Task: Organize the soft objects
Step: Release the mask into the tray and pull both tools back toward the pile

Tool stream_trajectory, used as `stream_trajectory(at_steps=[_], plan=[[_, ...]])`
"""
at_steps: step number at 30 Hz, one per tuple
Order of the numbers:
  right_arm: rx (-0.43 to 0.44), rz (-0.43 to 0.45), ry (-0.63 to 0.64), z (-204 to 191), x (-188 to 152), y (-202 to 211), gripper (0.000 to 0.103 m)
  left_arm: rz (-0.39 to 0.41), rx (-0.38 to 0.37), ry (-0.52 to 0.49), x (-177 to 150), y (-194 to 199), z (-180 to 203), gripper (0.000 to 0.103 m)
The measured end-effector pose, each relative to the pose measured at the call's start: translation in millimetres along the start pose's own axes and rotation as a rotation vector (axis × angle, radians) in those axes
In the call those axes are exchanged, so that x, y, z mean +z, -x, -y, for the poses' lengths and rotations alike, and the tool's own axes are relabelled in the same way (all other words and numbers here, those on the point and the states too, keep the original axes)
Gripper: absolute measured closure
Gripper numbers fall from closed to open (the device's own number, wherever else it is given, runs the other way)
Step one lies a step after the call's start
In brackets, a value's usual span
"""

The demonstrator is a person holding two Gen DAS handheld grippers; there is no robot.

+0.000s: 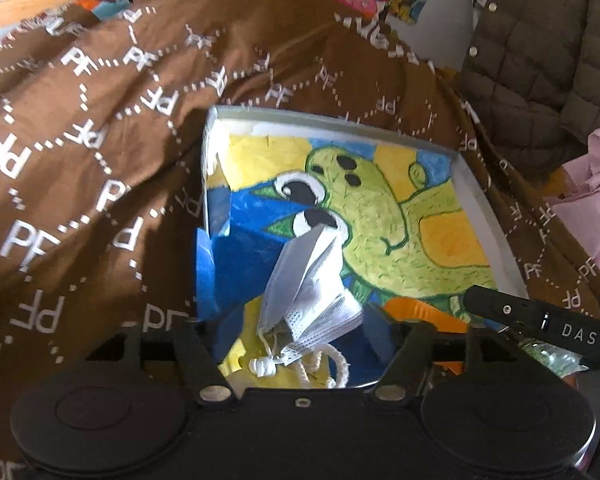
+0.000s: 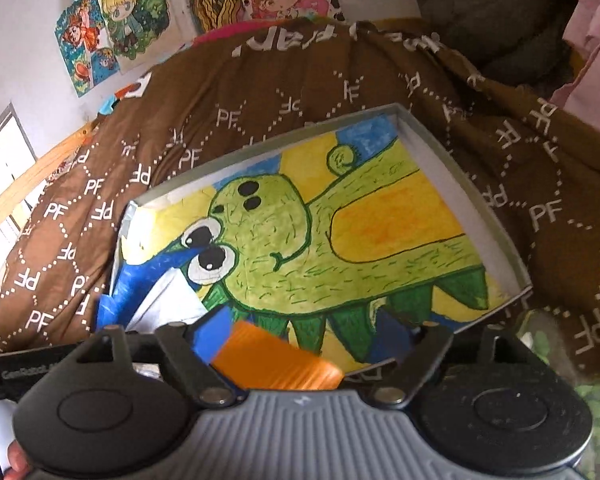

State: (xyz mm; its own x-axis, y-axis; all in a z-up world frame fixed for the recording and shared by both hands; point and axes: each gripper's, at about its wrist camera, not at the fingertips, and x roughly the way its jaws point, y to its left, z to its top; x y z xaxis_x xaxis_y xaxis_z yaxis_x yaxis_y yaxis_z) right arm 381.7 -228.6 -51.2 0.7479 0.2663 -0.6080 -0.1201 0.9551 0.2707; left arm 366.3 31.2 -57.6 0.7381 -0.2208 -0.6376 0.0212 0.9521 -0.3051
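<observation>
Left wrist: mask [image 1: 312,300] in box [image 1: 496,236]; fingers [image 1: 210,280] apart

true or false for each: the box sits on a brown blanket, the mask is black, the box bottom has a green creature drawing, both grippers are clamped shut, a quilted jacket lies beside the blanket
1. The box sits on a brown blanket printed with white letters. True.
2. The mask is black. False: it is white, with white ear cords, lying inside the box.
3. The box bottom shows a green creature drawing. True.
4. Both grippers are clamped shut. False: the left gripper and the right gripper both stand open, and neither grips anything.
5. A quilted jacket lies beside the blanket. True: it is dark olive, at the upper right.
</observation>
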Motion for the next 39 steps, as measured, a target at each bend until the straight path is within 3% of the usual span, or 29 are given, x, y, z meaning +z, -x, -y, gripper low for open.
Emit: stream_trajectory(at_steps=[8, 14, 21, 31, 39], plan=[[-0.016, 0.104, 0.048, -15.8, 2.7, 65.2, 0.002, 0.141, -0.008, -0.017, -1.3, 69.8, 20.7, 0.012], [-0.02, 0.211, 0.078, -25.7, -9.7, 132.7, 0.0, 0.276, 0.013, -0.053, -18.3, 137.4, 41.2, 0.001], [-0.041, 0.319, 0.1, -36.4, -47.6, 215.8, 0.0, 0.375, -0.003, -0.074, -61.9, 213.4, 59.5, 0.001], [-0.125, 0.382, 0.2, -57.4, -133.2, 300.2, 0.0, 0.409, 0.015, -0.137, -138.1, 285.5, 65.8, 0.001], [-0.081, 0.256, 0.077, -43.3, -171.5, 322.6, 0.0, 0.304, -0.058, -0.081, -169.0, 305.2, 54.2, 0.001]])
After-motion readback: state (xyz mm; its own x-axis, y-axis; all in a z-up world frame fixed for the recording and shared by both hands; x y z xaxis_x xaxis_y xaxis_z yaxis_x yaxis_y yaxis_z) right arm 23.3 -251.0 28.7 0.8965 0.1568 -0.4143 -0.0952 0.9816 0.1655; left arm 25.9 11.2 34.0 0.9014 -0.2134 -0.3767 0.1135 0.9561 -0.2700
